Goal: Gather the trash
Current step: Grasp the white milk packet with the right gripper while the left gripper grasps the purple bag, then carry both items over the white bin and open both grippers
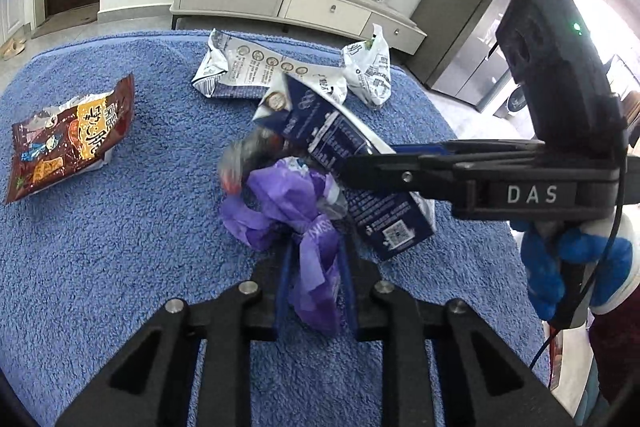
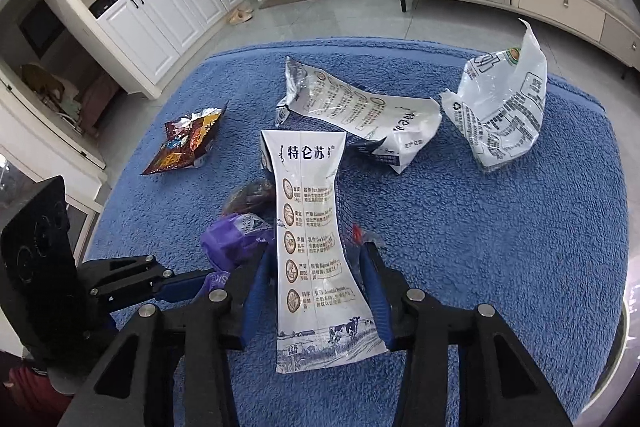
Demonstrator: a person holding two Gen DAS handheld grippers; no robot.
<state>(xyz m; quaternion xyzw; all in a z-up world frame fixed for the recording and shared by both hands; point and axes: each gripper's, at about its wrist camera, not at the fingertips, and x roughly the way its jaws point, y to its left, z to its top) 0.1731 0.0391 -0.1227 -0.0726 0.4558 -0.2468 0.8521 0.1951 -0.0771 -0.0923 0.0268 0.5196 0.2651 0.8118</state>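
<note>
Between the blue pads of the left gripper (image 1: 314, 259), a crumpled purple plastic wrapper (image 1: 288, 203) is pinched over the blue fleece cloth (image 1: 120, 267). Just beside it, the right gripper (image 2: 316, 267) clamps a flattened white milk carton (image 2: 312, 227) lengthwise between its fingers. Beyond both lie a brown snack packet (image 1: 72, 135) and two crumpled white bags (image 2: 360, 107) (image 2: 500, 107).

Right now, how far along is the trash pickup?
Nothing looks collected yet; no bin shows. In hand: the left gripper is shut on the purple wrapper, and the right gripper holds the flattened milk carton. Left on the blue towel: the brown snack bag, a long white bag and a crumpled white bag.
</note>
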